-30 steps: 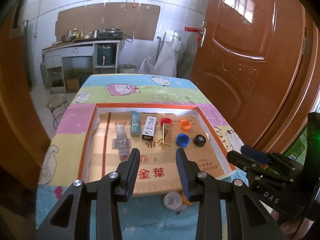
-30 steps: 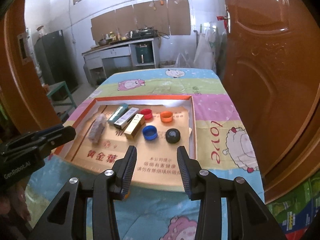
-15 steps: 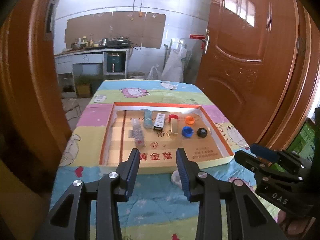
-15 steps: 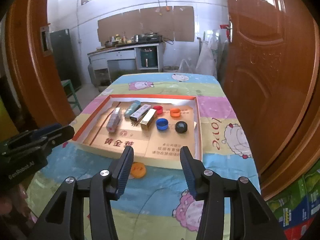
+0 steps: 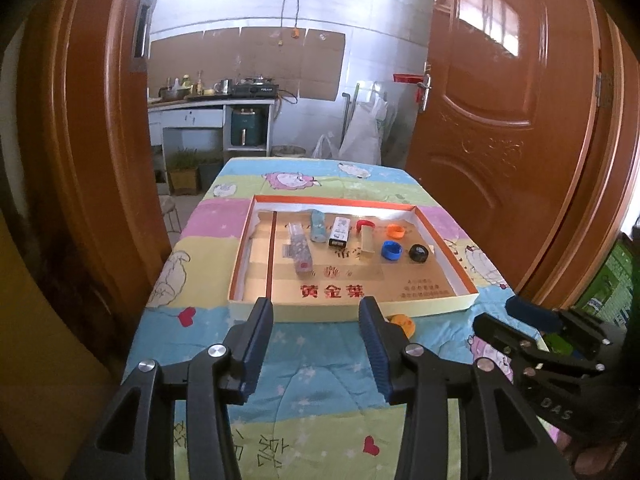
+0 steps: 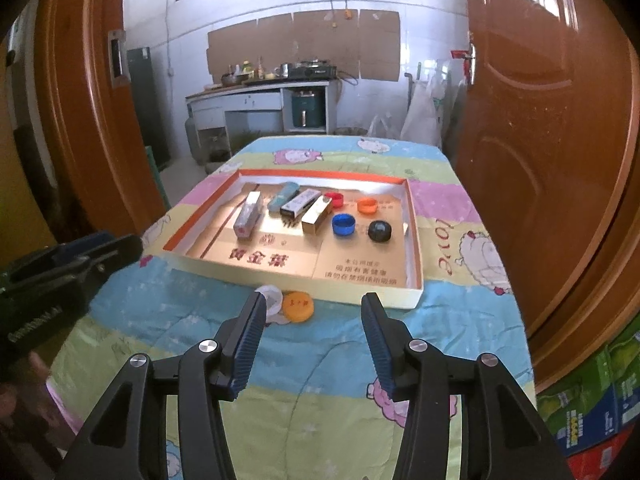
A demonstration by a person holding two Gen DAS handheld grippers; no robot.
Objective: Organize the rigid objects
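A shallow cardboard tray [image 5: 432, 303] [image 6: 372, 293] lies on a cartoon-print quilt. In it lie several small boxes, among them a gold box [image 6: 317, 211] and a clear box [image 5: 299, 246], and bottle caps: red [image 6: 335, 199], orange [image 6: 367, 205], blue [image 6: 343, 225] and black [image 6: 379, 230]. An orange cap [image 6: 297, 305] and a white cap [image 6: 271, 297] lie on the quilt before the tray's near wall. My left gripper [image 5: 316, 322] and right gripper [image 6: 312, 316] are both open and empty, held back from the tray above the quilt.
Brown wooden doors [image 5: 500, 120] stand on both sides of the table. A kitchen counter [image 6: 260, 100] with a stove is at the far wall. Green and blue cartons [image 6: 592, 408] sit on the floor to the right.
Both grippers have drawn back and up from the tray, still open and empty. The loose orange and white caps now show in front of the tray.
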